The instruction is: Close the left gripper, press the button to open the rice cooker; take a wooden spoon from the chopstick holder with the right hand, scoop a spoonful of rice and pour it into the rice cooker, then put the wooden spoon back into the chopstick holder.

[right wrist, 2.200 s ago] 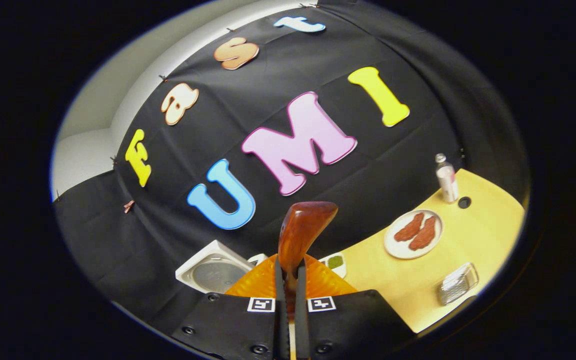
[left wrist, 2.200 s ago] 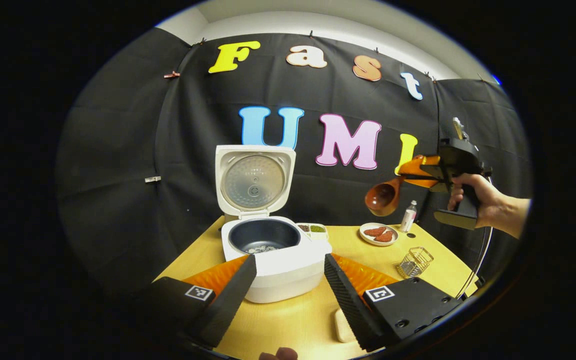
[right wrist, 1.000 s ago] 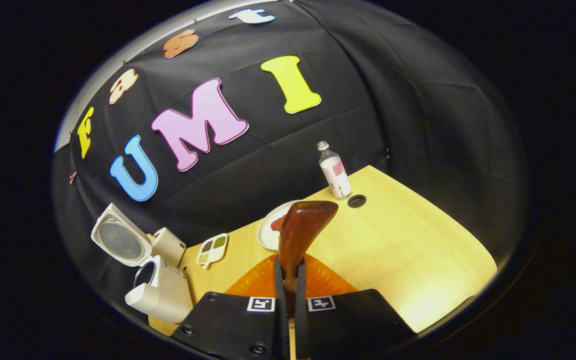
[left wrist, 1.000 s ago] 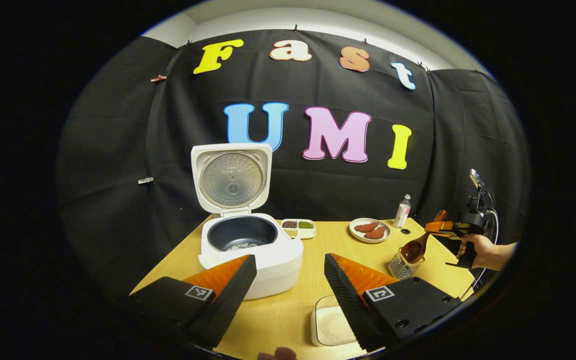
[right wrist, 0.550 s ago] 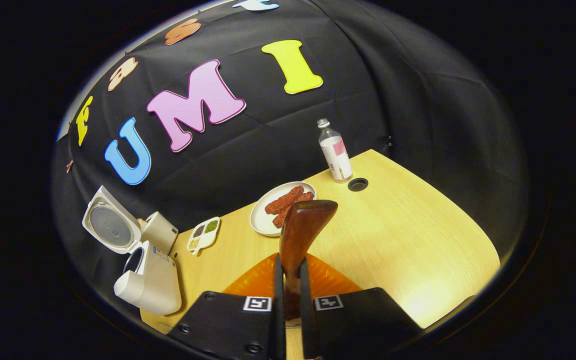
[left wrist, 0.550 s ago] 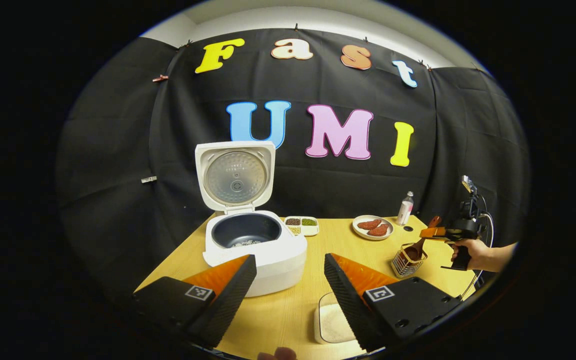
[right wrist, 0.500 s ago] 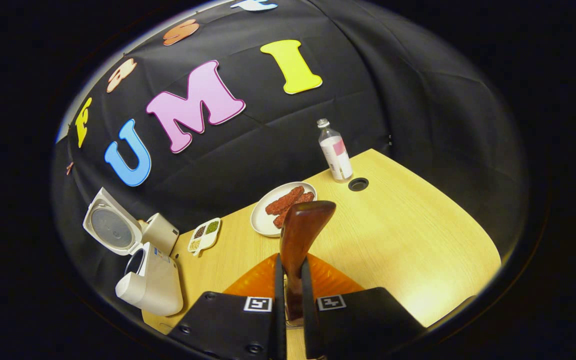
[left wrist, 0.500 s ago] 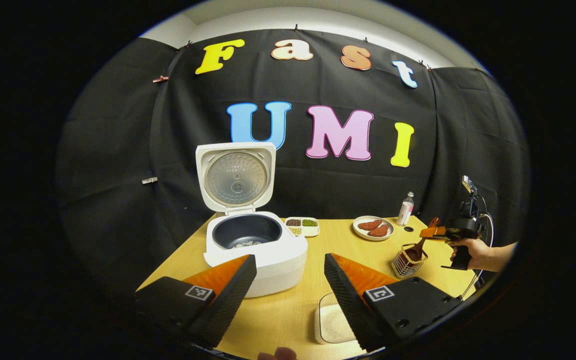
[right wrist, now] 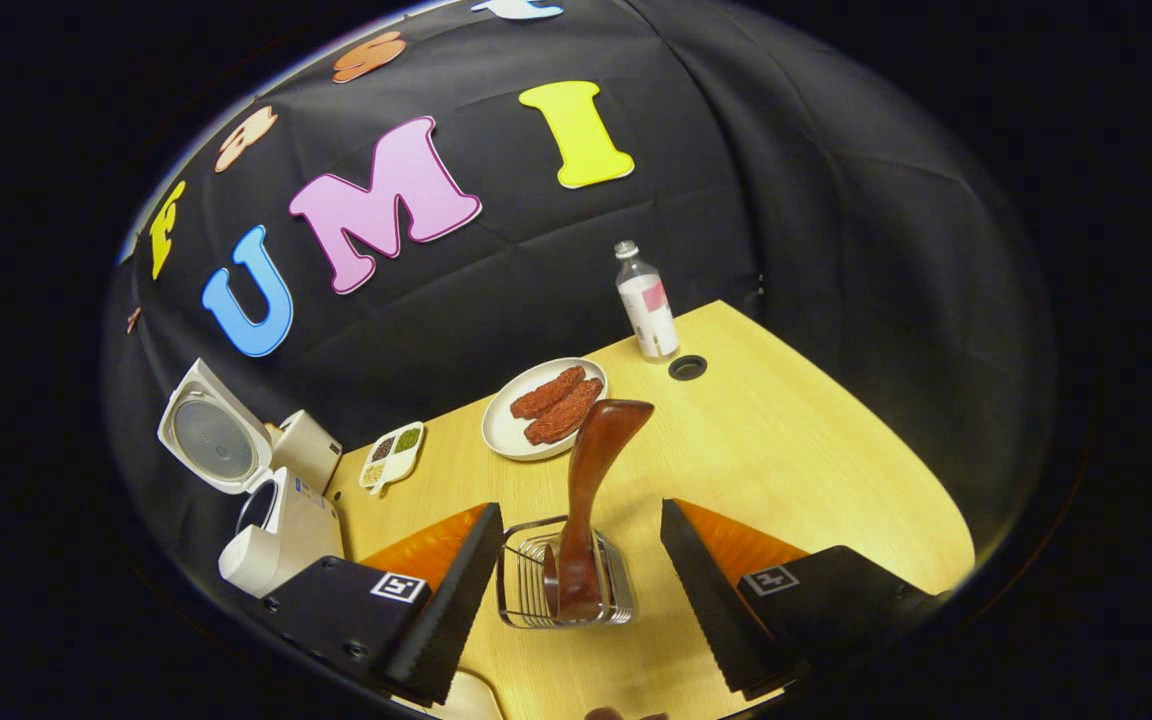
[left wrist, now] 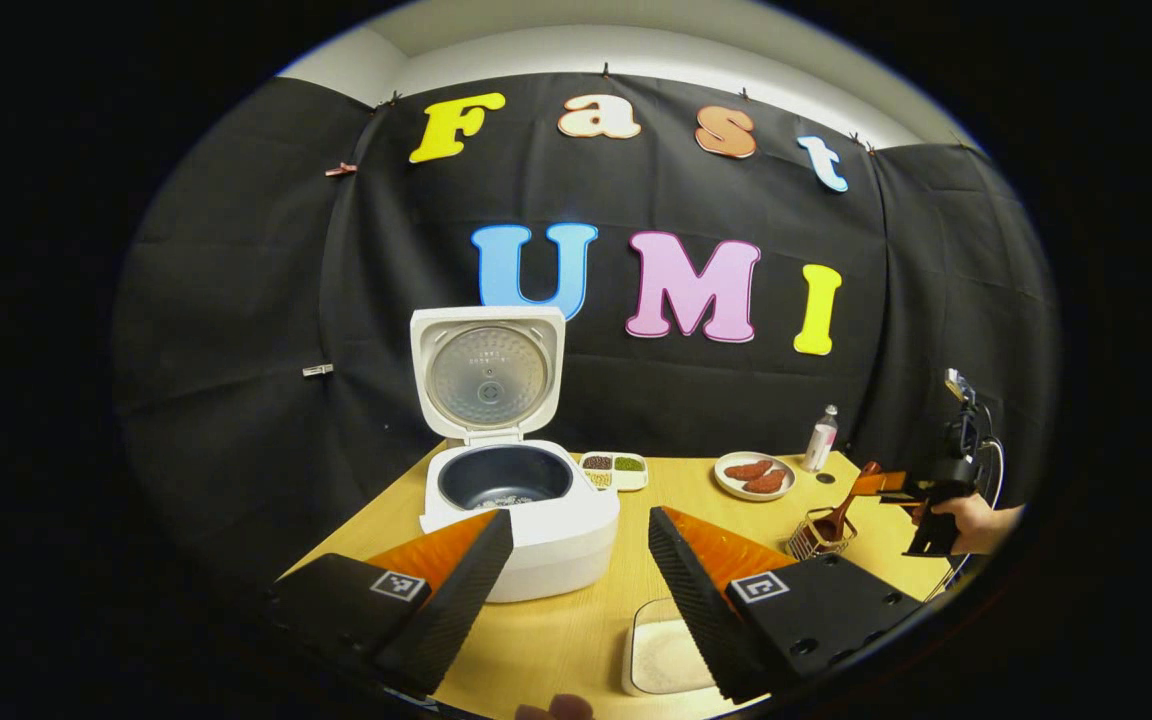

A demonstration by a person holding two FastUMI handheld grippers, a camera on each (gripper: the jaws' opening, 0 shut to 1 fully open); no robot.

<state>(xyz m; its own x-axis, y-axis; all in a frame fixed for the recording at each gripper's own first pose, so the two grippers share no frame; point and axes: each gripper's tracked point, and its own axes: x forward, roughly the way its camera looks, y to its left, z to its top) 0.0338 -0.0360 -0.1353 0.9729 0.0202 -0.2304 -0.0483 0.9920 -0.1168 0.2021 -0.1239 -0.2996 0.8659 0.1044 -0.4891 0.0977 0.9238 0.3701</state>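
The wooden spoon (right wrist: 586, 500) stands in the chopstick holder (right wrist: 564, 588), bowl end down inside the wire basket and handle leaning up and away toward the far side, so the wire rim props it and it needs no grip. The right tongs (right wrist: 576, 590) hang spread wide on either side of the holder, touching neither it nor the spoon, which reads as a release that leaves room to draw back without knocking the handle. From the left gripper view, the holder sits near the right edge of the desk (left wrist: 576, 630). The rice cooker (left wrist: 521, 500) stands at the far left with its lid upright and a little rice in the pot. The left tongs (left wrist: 576, 585) are open and empty, nearer than the cooker. A container of rice (left wrist: 664, 655) lies at the near edge.
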